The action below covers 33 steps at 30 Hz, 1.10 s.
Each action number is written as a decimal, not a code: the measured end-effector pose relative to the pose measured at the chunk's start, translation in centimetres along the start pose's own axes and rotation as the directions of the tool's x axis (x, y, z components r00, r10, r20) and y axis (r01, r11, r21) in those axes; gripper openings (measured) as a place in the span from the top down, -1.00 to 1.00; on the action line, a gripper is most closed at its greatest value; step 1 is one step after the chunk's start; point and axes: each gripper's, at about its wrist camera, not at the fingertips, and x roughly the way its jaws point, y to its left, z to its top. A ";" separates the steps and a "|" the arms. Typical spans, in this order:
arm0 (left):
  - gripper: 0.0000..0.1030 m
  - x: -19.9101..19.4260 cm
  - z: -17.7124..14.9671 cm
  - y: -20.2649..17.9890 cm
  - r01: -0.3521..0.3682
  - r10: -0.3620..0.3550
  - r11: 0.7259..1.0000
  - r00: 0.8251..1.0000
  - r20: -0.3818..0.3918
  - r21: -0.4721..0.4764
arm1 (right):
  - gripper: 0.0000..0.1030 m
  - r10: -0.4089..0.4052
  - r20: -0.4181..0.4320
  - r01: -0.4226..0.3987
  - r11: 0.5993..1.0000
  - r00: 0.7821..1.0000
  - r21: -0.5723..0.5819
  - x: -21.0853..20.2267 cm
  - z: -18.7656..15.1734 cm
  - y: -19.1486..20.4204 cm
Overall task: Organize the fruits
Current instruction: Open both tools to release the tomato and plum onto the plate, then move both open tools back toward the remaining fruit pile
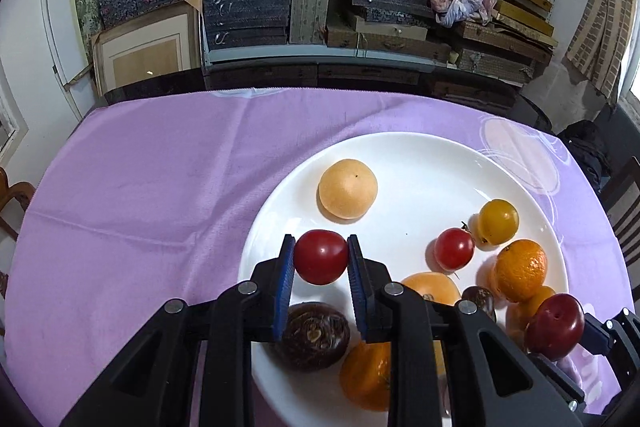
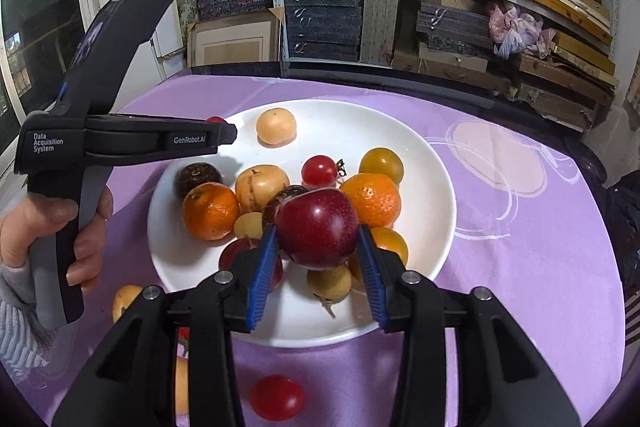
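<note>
Purple cloth point(image 2: 500, 267) covers the counter | white plate point(image 2: 420, 147) sits on it, loaded with fruit | right tongs point(image 2: 318, 267) clamp a dark red plum point(image 2: 316, 227) over the plate | left tongs point(image 1: 321, 259) pinch a red tomato point(image 1: 321, 257) above the plate's near-left rim | loose tomato point(image 2: 277, 397) lies off-plate on cloth

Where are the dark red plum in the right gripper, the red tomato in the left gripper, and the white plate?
dark red plum point(image 2: 318, 227): right wrist view, middle of its glossy front.
red tomato point(image 1: 321, 257): left wrist view, centre of its skin between the jaws.
white plate point(image 1: 420, 163): left wrist view, bare far inner surface.
</note>
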 end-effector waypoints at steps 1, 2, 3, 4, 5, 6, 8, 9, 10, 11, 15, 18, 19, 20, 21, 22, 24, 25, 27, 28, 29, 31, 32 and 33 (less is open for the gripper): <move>0.49 0.6 0.1 -0.1 0.003 -0.003 1.000 1.000 -0.008 0.002 | 0.22 0.005 -0.003 -0.005 1.000 1.000 0.008 0.4 -0.1 -0.3; 0.49 1.0 0.2 -0.1 0.006 -0.006 1.000 1.000 -0.012 0.003 | 0.22 0.015 0.000 -0.015 1.000 1.000 0.016 0.6 -0.2 -0.6; 0.49 1.4 0.2 -0.1 0.012 -0.012 1.000 1.000 -0.018 0.003 | 0.22 0.016 0.010 -0.016 1.000 1.000 0.013 0.7 -0.2 -0.6; 0.48 1.8 0.2 -0.2 0.017 -0.017 1.000 1.000 -0.023 0.004 | 0.21 0.014 0.010 -0.014 1.000 1.000 0.007 0.7 -0.3 -0.6; 0.48 2.1 0.1 -0.2 0.019 -0.019 1.000 0.999 -0.028 0.006 | 0.21 0.021 0.009 -0.021 1.000 1.000 0.005 0.7 -0.3 -0.5; 0.48 2.3 0.0 -0.3 0.017 -0.016 1.000 0.999 -0.030 0.008 | 0.20 0.029 0.014 -0.029 1.000 0.999 0.011 0.7 -0.2 -0.6; 0.48 2.6 -0.2 -0.3 0.015 -0.015 1.000 0.999 -0.036 0.010 | 0.11 0.040 0.016 -0.040 0.999 0.999 0.020 0.6 -0.3 -0.8; 0.48 2.5 -0.3 -0.2 0.019 -0.018 1.000 0.999 -0.037 0.007 | 0.11 0.039 0.021 -0.040 0.999 0.999 0.020 0.4 -0.2 -0.9; 0.48 2.2 -0.4 0.0 0.022 -0.023 1.000 0.999 -0.031 -0.003 | 0.11 0.037 0.030 -0.038 0.999 0.999 0.020 0.1 -0.2 -1.0; 0.48 1.6 -0.5 0.3 0.022 -0.022 1.000 1.000 -0.022 -0.015 | 0.11 0.037 0.042 -0.038 0.999 0.998 0.024 -0.4 -0.1 -1.1; 0.47 -1.8 -0.8 1.6 0.021 -0.021 0.999 1.000 0.014 -0.031 | -0.01 0.052 0.141 -0.061 0.996 0.989 0.061 -4.9 0.9 -2.0; 0.11 -5.5 -2.0 2.5 0.017 -0.015 0.999 0.999 0.047 -0.029 | -0.43 0.056 0.224 -0.074 0.995 0.973 0.073 -9.4 0.8 -2.4; -0.14 -6.9 -2.7 2.6 0.008 -0.006 1.000 0.998 0.067 -0.026 | -0.48 0.049 0.243 -0.069 0.995 0.969 0.075 -10.7 0.3 -2.4; -0.22 -8.2 -3.5 2.7 -0.002 0.004 1.000 0.996 0.087 -0.022 | -0.54 0.046 0.251 -0.066 0.995 0.967 0.073 -11.6 -0.2 -2.4; -0.31 -9.4 -4.5 2.7 -0.011 0.013 1.000 0.994 0.105 -0.012 | -0.57 0.041 0.250 -0.060 0.996 0.967 0.067 -12.4 -1.0 -2.3; -0.35 -10.2 -5.6 2.5 -0.022 0.021 1.000 0.993 0.114 0.001 | -0.62 0.034 0.246 -0.052 0.997 0.969 0.064 -12.8 -1.8 -2.2; -0.41 -11.3 -7.9 2.2 -0.045 0.042 0.999 0.992 0.120 0.021 | -0.73 0.028 0.236 -0.047 0.996 0.971 0.075 -13.3 -3.7 -2.3; -0.45 -11.6 -9.3 2.0 -0.056 0.053 0.998 0.992 0.118 0.028 | -0.79 0.027 0.229 -0.047 0.995 0.973 0.084 -13.5 -4.6 -2.3; -0.46 -11.8 -11.8 1.4 -0.065 0.061 0.997 0.992 0.107 0.037 | -0.83 0.022 0.210 -0.047 0.993 0.977 0.111 -13.3 -6.8 -2.5; -0.46 -11.7 -13.0 1.2 -0.069 0.065 0.997 0.993 0.100 0.039 | -0.84 0.017 0.201 -0.043 0.991 0.979 0.124 -13.1 -7.7 -2.7; -0.46 -11.6 -13.9 1.0 -0.076 0.072 0.996 0.993 0.092 0.040 | -0.84 0.012 0.186 -0.037 0.990 0.982 0.133 -12.8 -8.6 -2.9; -0.46 -11.1 -15.3 0.7 -0.079 0.076 0.996 0.994 0.078 0.036 | -0.84 0.008 0.156 -0.029 0.991 0.988 0.134 -12.0 -9.7 -3.0; -0.46 -10.9 -15.7 0.5 -0.074 0.071 0.997 0.995 0.070 0.030 | -0.84 0.009 0.149 -0.029 0.990 0.989 0.137 -11.7 -10.0 -3.1; -0.46 -10.8 -16.0 0.4 -0.069 0.068 0.997 0.996 0.065 0.022 | -0.84 0.009 0.147 -0.030 0.990 0.989 0.141 -11.3 -10.3 -3.1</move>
